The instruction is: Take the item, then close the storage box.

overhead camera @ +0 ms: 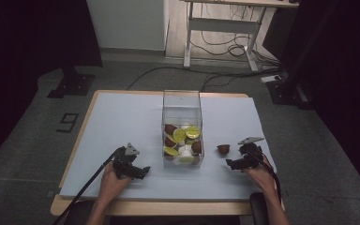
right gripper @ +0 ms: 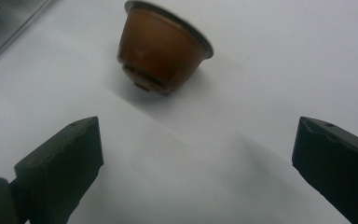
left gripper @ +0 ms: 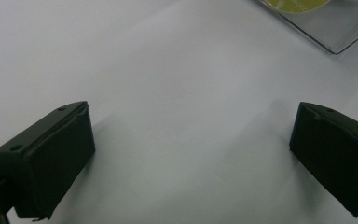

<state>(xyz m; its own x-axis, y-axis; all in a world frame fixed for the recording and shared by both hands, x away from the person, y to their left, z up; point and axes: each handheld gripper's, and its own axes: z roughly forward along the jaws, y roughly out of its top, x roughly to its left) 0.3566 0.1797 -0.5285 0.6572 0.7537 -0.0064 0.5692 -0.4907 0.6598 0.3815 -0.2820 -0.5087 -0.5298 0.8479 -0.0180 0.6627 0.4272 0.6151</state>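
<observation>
Right gripper view: brown capsule (right gripper: 161, 49) at 12 o'clock, clear of wide-open, empty right tool (right gripper: 196, 158). Left tool (left gripper: 191, 154) gapes empty over table (left gripper: 168, 70).

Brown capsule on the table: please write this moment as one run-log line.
right gripper: open, nothing held | brown capsule: on white sheet ahead of jaws, untouched | left gripper: open, nothing held | clear box: holds capsules

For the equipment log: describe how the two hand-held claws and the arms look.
Both the left claw and the right claw are black, each with two blocky black jaws and a grey three-cornered plate on top. A black cable trails from each. The forearms are bare, no sleeves.
</observation>
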